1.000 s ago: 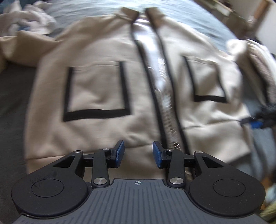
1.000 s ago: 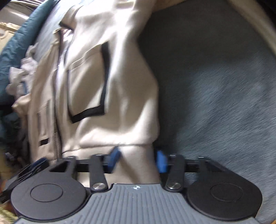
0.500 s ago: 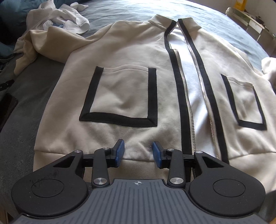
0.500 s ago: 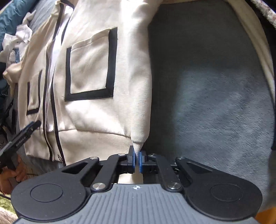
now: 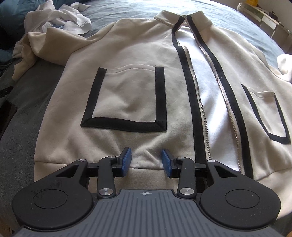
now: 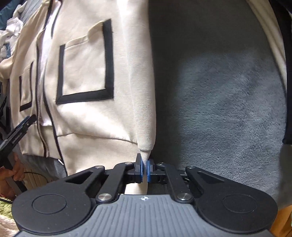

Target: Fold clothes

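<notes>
A cream zip jacket [image 5: 127,54] with black-trimmed pockets lies face up on a grey bed, its zip open. My left gripper [image 5: 146,161] hovers open at the bottom hem left of the zip, and its blue pads [image 5: 126,160] do not press the cloth. My right gripper [image 6: 145,169] is shut on the jacket's [image 6: 87,63] bottom side corner, with a pinch of hem pulled up between the pads. The left gripper [image 6: 16,134] also shows in the right wrist view, held by a hand [image 6: 11,173] at the left edge.
Crumpled white clothes [image 5: 60,16] lie at the far left past the jacket's sleeve [image 5: 27,52]. Grey fleece bedding [image 6: 219,91] spreads beside the jacket. Another pale garment [image 5: 284,63] sits at the right edge, and a dark flat object [image 5: 7,113] at the left edge.
My right gripper closed on the jacket's hem corner and raised it a little. My left gripper turned slightly over the hem and stayed open.
</notes>
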`<control>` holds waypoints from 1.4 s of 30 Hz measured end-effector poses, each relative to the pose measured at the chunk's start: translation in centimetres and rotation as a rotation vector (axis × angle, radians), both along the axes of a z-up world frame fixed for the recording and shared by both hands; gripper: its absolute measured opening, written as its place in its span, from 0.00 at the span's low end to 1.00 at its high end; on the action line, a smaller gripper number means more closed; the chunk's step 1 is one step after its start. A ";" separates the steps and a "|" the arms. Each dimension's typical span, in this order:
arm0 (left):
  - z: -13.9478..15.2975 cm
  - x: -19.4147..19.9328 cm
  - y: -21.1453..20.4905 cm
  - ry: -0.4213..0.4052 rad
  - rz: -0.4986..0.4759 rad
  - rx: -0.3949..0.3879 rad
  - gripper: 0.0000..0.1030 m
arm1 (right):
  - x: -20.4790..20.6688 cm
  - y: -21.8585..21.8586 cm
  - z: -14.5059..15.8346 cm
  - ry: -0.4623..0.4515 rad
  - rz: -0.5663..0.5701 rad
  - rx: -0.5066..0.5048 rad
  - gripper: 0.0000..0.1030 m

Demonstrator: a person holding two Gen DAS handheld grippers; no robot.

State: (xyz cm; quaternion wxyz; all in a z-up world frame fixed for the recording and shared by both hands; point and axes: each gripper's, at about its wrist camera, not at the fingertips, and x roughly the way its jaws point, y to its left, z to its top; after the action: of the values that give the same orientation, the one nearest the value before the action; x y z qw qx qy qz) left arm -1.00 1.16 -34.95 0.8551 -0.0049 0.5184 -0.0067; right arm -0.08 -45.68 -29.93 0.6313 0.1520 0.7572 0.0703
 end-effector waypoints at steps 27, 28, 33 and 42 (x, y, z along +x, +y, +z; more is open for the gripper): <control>-0.6 2.9 -2.9 -0.082 -0.098 0.003 0.37 | 4.8 -0.1 -1.6 -0.233 -0.359 0.051 0.04; -0.6 2.9 -2.7 -0.079 -0.094 0.001 0.37 | 5.2 0.5 -1.4 -0.250 -0.326 0.049 0.05; -0.7 2.9 -2.5 -0.081 -0.094 0.006 0.38 | 5.4 0.0 -3.3 -0.216 -0.351 0.070 0.12; 3.4 -1.3 -1.4 -0.081 -0.003 -0.117 0.38 | 4.6 1.6 4.6 -0.344 -0.081 -0.080 0.52</control>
State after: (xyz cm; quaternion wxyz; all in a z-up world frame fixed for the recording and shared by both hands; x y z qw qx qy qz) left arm -2.27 -0.25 -31.55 0.8737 -0.0538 0.4820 -0.0384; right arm 4.48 -44.04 -25.34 0.7595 0.1429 0.6335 0.0395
